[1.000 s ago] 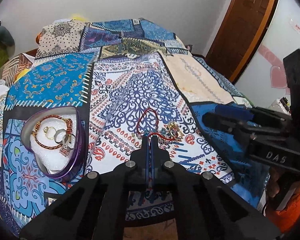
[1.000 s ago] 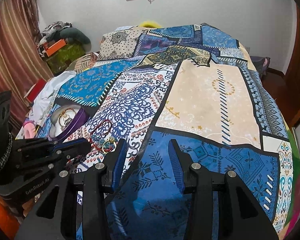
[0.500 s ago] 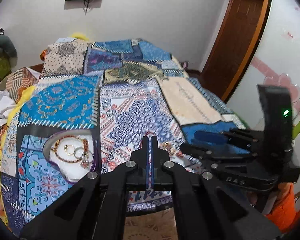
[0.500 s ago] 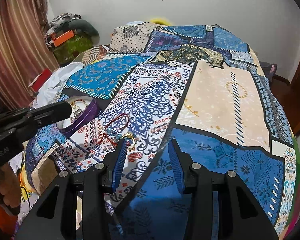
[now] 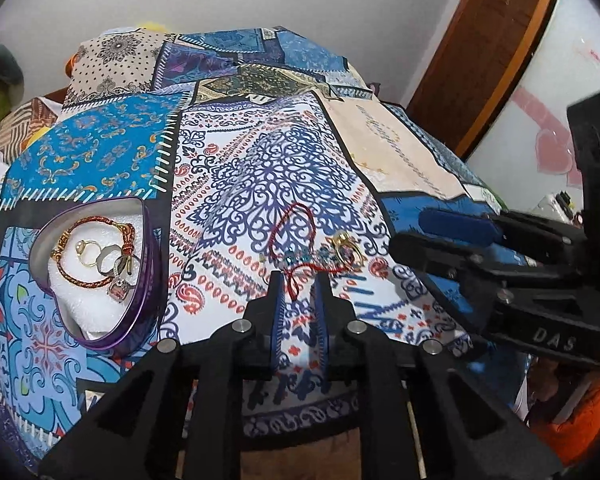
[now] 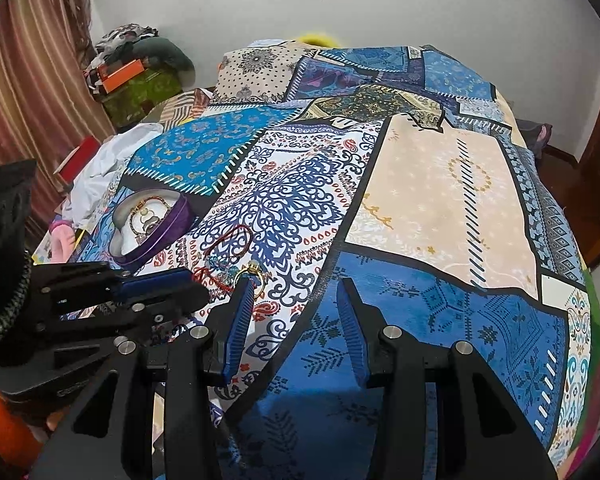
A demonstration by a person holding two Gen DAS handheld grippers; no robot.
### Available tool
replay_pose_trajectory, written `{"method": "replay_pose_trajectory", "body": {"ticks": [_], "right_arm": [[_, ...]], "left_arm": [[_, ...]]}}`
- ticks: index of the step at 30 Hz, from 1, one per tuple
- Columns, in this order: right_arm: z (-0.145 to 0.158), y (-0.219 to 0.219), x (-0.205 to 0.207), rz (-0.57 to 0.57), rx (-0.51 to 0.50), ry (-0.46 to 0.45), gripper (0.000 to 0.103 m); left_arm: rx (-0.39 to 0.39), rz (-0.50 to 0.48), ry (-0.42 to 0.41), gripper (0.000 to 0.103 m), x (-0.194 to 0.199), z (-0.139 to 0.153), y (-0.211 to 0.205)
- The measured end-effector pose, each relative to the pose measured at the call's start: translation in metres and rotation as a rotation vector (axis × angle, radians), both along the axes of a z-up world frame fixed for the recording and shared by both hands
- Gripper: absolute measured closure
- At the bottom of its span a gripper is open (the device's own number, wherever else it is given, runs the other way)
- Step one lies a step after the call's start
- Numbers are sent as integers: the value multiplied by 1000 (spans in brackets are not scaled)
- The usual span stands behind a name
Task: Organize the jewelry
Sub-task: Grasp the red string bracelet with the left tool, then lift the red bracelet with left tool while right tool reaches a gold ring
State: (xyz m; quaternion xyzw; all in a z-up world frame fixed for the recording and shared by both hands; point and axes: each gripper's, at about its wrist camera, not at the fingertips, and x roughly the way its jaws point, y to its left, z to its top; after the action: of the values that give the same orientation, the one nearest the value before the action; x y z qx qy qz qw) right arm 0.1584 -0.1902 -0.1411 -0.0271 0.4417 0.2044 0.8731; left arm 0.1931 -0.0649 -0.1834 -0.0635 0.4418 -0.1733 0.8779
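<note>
A purple heart-shaped tin [image 5: 150, 280] with white foam lies on the patterned bedspread at the left. It holds a braided bracelet [image 5: 96, 240] and several rings. A red cord bracelet [image 5: 290, 226], blue beads and gold rings [image 5: 344, 246] lie loose mid-bed. My left gripper [image 5: 299, 278] is open, its fingertips either side of the red cord's near end. My right gripper [image 6: 294, 286] is open and empty, just right of the gold rings [image 6: 250, 272]. The tin [image 6: 156, 236] shows at the left in the right wrist view.
The bed's near edge runs just under both grippers. The right gripper's body [image 5: 520, 280] fills the right side of the left wrist view. Clothes and boxes [image 6: 136, 76] pile up by the curtain at the far left. A wooden door [image 5: 496, 40] stands at the right.
My left gripper has opened from shut and moved forward and down to the red cord. My right gripper stayed open and shifted closer to the loose jewelry.
</note>
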Motion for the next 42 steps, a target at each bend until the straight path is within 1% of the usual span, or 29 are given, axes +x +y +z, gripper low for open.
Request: {"method": "replay_pose_trajectory", "body": {"ticks": [1,2,7,11,21,27,31,35,42], "right_arm": [[0,0,0,0,0,1,64],[-1,0,0,0,1,3,64],[-2,1,-1,4,3,8,64],[-2,2,-3,10,0,1,64],[-3,8,-4,24,-1,-2,64],[-2,13,-5,44,5,0,64],[-4,21,-5,63,10,5,64],[-10,31,-2,82,-7,10,64],[-13,37,3,87,-24,13,64]], "left_arm": [[6,5,-3,100,1,-1,0],[12,9,-4,102,2,-1,0],[-28,39,5,103,4,2,10],[-52,59,-15,103,1,12,17],[-89,50,-174,103,-19,70,23],[-96,50,-233,103,-28,91,26],[-99,59,-238,103,-30,92,32],[-108,71,-232,103,-30,89,38],[-112,84,-222,103,-30,82,46]]}}
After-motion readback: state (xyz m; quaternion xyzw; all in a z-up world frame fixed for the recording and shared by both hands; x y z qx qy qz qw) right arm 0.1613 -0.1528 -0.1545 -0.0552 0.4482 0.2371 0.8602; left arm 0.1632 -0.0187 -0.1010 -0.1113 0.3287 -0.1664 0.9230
